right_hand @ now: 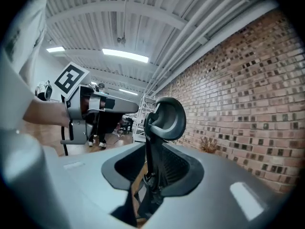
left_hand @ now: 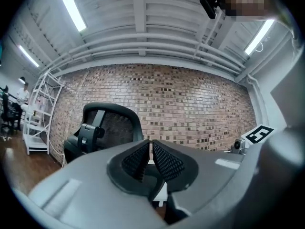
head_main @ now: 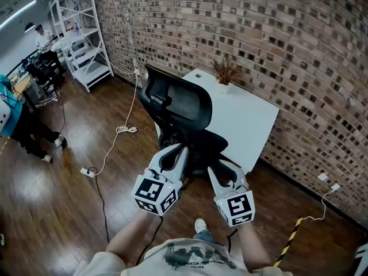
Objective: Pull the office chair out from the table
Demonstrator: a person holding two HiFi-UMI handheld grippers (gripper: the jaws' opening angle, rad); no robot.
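Note:
The black office chair [head_main: 179,109] with a mesh back stands at the left end of the white table [head_main: 253,125], its back toward me. My left gripper [head_main: 174,152] hangs just short of the chair's seat, jaws shut with nothing between them. In the left gripper view the chair [left_hand: 107,128] lies left of the closed jaws [left_hand: 150,146]. To its right, my right gripper [head_main: 222,168] is open and also close behind the seat. In the right gripper view the chair [right_hand: 164,118] shows edge-on through the gap [right_hand: 150,163], not touched by the pads.
A brick wall [head_main: 276,45] runs behind the table, which holds a dried plant [head_main: 226,71]. A white cable with a power strip [head_main: 88,172] lies on the wooden floor at left. White shelving [head_main: 83,39] and a person [head_main: 26,128] are at far left. A yellow-black cable [head_main: 290,240] is at right.

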